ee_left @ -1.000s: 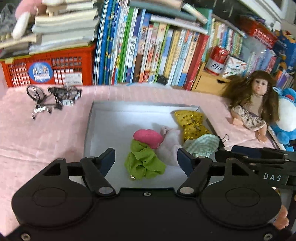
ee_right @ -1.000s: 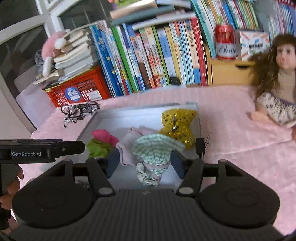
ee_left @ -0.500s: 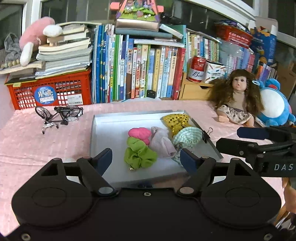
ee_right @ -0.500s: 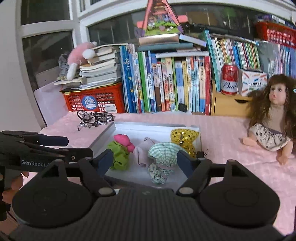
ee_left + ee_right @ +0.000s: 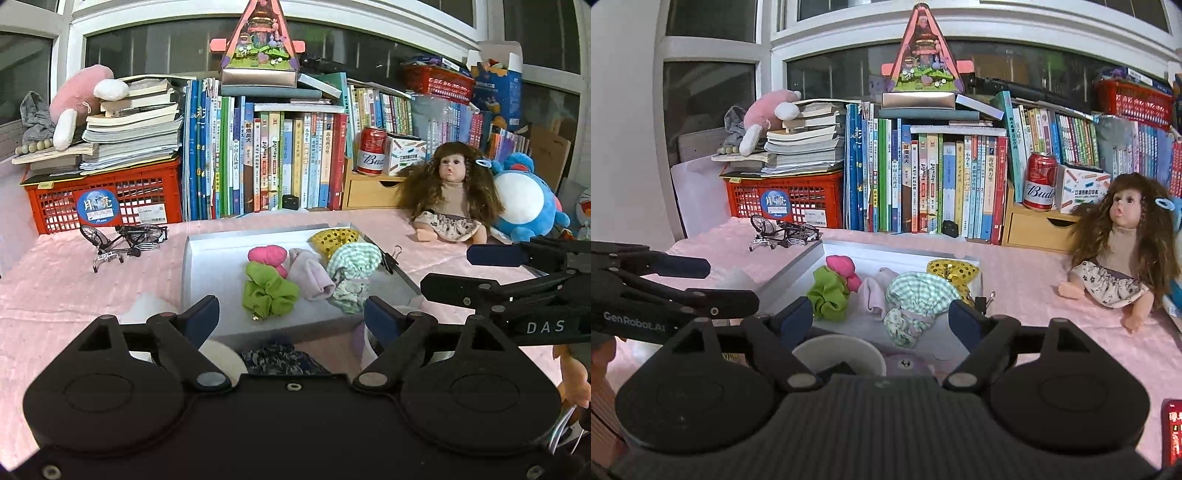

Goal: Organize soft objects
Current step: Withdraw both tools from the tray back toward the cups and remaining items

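Both grippers hang back from the grey tray (image 5: 192, 258) on the pink tabletop (image 5: 55, 288), and their fingers have just been opening: the left gripper (image 5: 291, 317) and right gripper (image 5: 881, 319) are spread wide with nothing between them. The soft stuff sits bunched in the tray: green scrunchie (image 5: 267, 290), pink scrunchie (image 5: 267, 255), pale pink sock (image 5: 310, 273), checked green cloth (image 5: 916, 295), gold sequin bow (image 5: 951, 269). If I were doing it, I'd come in low, pinch one piece at its thickest fold and lift straight up so the neighbours don't drag. Readable text: "Bud" on the red can (image 5: 1040, 181), "GenRobot.AI" and "DAS" on the gripper arms.
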A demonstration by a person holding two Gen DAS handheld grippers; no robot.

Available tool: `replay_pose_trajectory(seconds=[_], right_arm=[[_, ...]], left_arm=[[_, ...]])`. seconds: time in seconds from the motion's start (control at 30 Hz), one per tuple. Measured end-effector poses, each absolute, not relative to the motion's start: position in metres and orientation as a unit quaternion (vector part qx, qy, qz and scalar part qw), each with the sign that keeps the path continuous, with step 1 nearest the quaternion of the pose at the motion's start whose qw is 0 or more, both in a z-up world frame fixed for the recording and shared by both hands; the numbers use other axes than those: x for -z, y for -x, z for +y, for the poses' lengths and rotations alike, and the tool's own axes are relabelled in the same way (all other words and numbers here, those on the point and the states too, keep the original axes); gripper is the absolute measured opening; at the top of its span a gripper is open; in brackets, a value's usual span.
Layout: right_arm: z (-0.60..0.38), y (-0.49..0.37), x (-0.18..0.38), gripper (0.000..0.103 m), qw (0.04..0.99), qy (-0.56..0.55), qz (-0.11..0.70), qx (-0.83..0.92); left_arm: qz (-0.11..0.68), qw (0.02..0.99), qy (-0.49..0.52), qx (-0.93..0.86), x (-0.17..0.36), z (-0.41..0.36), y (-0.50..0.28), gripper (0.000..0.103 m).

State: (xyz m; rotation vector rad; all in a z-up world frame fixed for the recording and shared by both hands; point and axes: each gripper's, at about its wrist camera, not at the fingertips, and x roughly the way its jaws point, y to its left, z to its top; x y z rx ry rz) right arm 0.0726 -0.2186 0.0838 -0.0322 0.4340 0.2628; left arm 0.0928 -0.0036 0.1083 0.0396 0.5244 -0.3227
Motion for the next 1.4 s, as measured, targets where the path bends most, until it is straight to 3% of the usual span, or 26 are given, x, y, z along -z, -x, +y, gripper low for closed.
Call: replay_pose_trajectory(seconds=[0.83,1.4], right_arm=[[-0.245,-0.029,-0.036,0.097,0.979,0.058,0.186,-0.063],[-0.245,-0.044,0.001,0.097,0.969,0.101,0.223,-0.036]], left_arm=[[0.208,0.973,-0.024,0.097,-0.055,0.045,-0.02,0.096],[0.271,0.961,-0.025,0.051,-0.016,0.075,-0.001,0.096]])
